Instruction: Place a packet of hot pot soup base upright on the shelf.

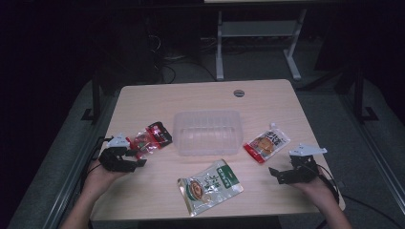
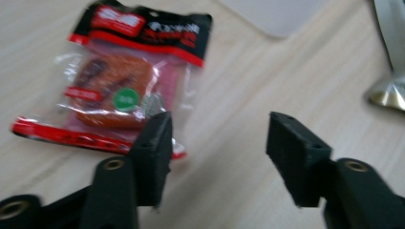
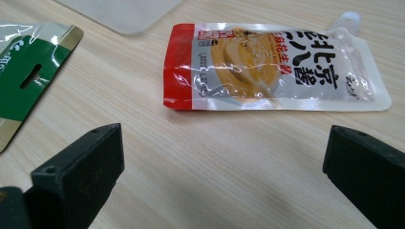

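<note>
Red snack packet (image 2: pixel 125 81) flat on table (image 2: pixel 248 86)

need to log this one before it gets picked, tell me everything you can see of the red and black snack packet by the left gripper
The red and black snack packet is a flat, glossy plastic pouch: black header with a red label and white print, a clear window showing an orange-brown slab with a round green sticker, and a red strip along the bottom seam. It looks sealed and slightly crinkled. It lies flat on the wooden table, left of the clear plastic tub. One jaw of the left gripper overlaps its lower corner; contact cannot be told, and nothing sits between the jaws.
</note>
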A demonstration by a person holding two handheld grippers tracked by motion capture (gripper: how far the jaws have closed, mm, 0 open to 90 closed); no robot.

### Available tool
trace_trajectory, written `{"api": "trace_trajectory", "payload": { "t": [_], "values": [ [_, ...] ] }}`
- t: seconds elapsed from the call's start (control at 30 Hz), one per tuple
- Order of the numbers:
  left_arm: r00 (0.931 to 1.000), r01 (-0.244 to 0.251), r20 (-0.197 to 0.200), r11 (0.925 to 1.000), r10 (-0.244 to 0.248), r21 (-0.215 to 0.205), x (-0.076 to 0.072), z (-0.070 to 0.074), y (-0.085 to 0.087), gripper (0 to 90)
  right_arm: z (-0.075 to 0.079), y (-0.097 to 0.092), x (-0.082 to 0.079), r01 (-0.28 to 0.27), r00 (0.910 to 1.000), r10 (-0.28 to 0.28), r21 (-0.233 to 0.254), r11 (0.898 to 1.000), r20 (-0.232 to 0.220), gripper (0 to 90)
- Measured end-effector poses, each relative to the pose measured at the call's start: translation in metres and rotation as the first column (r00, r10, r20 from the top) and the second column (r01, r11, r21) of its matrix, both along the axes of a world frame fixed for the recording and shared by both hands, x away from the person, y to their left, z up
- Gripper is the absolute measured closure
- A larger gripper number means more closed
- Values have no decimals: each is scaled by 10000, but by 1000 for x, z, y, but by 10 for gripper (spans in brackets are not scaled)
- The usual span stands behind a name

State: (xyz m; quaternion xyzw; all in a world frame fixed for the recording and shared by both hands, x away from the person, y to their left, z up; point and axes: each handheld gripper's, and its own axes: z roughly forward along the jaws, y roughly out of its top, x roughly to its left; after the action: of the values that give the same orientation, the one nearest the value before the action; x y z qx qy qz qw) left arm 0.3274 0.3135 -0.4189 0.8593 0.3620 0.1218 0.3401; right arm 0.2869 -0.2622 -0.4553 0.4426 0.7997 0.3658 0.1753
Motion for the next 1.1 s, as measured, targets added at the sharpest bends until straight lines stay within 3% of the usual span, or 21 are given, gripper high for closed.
{"api": "trace_trajectory", "payload": {
  "t": [0.07, 0.13, 0.23, 0.27, 0.37, 0.43, 0.73, 0.8, 0.9, 1.1],
  "values": [
    [9999, -118, -116, 9997, 116, -198, 5, 4, 1, 484, -1, 0, 0, -17, 10000, 16, -13, 10000, -45, 0],
    [9999, -159, -36, 9998, 158, -98, 10, 8, 2, 541, -1, 1, 0, -56, 10000, 56, -68, 10000, -46, 0],
    [9993, -366, -66, 9990, 365, -263, 15, 12, 1, 678, -1, 2, 0, -39, 10000, 38, -78, 10000, -52, 0],
    [9992, -402, 31, 9992, 402, -79, 21, 16, 0, 733, 0, 2, 0, -31, 10000, 31, -83, 10000, -35, 0],
    [9989, -460, 22, 9989, 460, -43, 29, 20, -3, 859, 0, 2, 0, 0, 10000, 0, -72, 10000, -35, 0],
    [9988, -440, 203, 9990, 438, 94, 34, 21, -5, 895, -1, 2, 1, 9, 10000, -10, -109, 9999, -61, 0],
    [9939, -1095, 216, 9926, 1085, 526, 78, 12, -13, 895, -2, 1, 1, 30, 9999, -30, -82, 10000, -97, 0],
    [9915, -1293, 195, 9910, 1287, 354, 85, 9, -13, 896, -2, 1, 1, 44, 9999, -45, -78, 10000, -109, 0],
    [9903, -1377, 308, 9876, 1357, 747, 96, 5, -13, 896, -2, 1, 2, 29, 9999, -29, -79, 10000, -98, 0],
    [9826, -1850, 291, 9802, 1834, 700, 113, -8, -13, 895, -3, 1, 2, -9, 9999, 8, -84, 10000, -167, 0]
  ]
}}
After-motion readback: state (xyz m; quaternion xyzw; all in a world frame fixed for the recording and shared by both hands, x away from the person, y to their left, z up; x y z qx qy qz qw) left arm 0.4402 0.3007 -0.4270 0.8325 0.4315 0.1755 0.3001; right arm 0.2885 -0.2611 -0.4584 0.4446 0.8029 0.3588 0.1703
